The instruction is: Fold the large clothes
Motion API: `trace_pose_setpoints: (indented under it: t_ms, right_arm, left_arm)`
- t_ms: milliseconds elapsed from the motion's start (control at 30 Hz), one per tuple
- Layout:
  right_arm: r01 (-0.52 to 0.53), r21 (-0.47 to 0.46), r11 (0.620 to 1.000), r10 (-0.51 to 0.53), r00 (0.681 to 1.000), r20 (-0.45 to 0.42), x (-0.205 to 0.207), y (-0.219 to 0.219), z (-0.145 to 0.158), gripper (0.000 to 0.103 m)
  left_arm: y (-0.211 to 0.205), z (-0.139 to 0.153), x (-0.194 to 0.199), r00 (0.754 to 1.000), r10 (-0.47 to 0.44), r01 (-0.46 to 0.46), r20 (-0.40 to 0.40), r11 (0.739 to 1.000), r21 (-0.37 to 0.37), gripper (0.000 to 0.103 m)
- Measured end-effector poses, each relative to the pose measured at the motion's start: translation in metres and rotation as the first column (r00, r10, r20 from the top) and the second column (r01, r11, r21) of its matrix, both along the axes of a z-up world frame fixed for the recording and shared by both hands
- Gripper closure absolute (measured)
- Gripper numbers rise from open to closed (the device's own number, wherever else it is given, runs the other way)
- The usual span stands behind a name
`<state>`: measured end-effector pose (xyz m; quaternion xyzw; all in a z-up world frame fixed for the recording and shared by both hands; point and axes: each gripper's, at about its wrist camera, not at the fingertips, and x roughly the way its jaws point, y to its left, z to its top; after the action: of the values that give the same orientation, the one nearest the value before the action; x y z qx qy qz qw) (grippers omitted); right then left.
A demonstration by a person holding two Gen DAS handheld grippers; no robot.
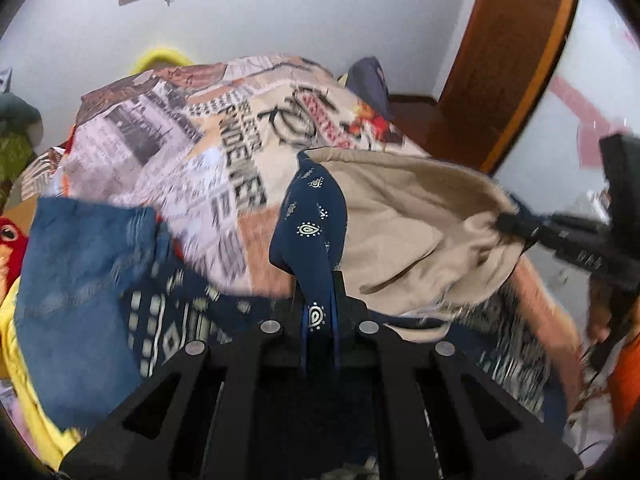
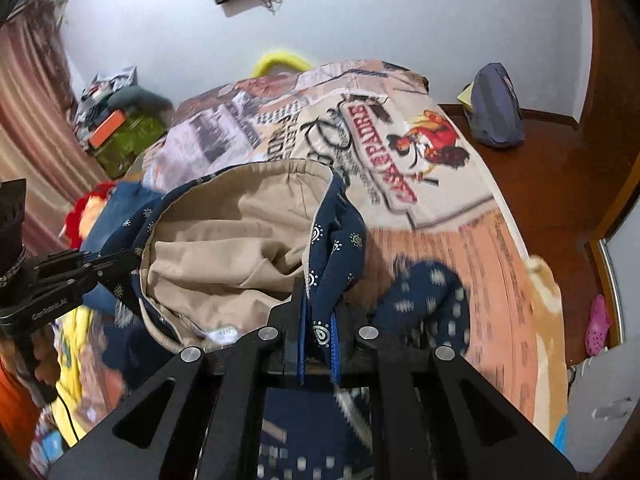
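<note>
Over the printed bedspread (image 2: 440, 184), both hand-held grippers (image 1: 318, 312) (image 2: 318, 320) pinch a navy garment (image 2: 224, 248) aloft; folding looks barely begun.

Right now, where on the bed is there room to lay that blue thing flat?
The free patch is the printed bedspread ahead of the lifted navy garment, from the rooster picture down to the orange stripes. The left side is crowded with jeans and yellow cloth. Both tools, left and right, grip the garment.
</note>
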<state>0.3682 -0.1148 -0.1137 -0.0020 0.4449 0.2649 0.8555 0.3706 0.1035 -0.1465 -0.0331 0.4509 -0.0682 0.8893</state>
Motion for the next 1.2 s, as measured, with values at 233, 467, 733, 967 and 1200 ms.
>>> trace_pose_setpoints:
  t_ms: [233, 467, 733, 967, 1200]
  right_arm:
    - [0.029, -0.098, 0.995, -0.034, 0.998, -0.053, -0.036, -0.014, -0.042, 0.09]
    - [0.08, -0.115, 0.99, -0.095, 0.986, -0.136, -0.04, -0.024, -0.049, 0.081]
    - [0.098, -0.066, 0.993, -0.099, 0.995, -0.003, -0.04, -0.019, -0.005, 0.055]
    - [0.083, -0.047, 0.995, -0.083, 0.997, 0.006, -0.011, 0.002, -0.001, 0.054]
    - [0.055, -0.081, 0.995, -0.057, 0.998, -0.025, 0.028, 0.023, -0.024, 0.054]
  left_arm:
    - [-0.009, -0.051, -0.052, 0.993, -0.007, 0.007, -0.114, 1.0, 0.0, 0.095]
    - [-0.013, -0.063, -0.061, 0.983, -0.018, 0.026, -0.184, 0.999, 0.038, 0.066]
    - [-0.007, -0.011, -0.056, 0.999, 0.005, -0.004, -0.033, 0.999, 0.033, 0.046]
    - [-0.004, 0.005, -0.013, 1.0, 0.026, -0.026, 0.013, 1.0, -0.007, 0.045]
    - [0.001, -0.018, 0.04, 1.0, 0.026, -0.027, -0.015, 0.999, -0.032, 0.045]
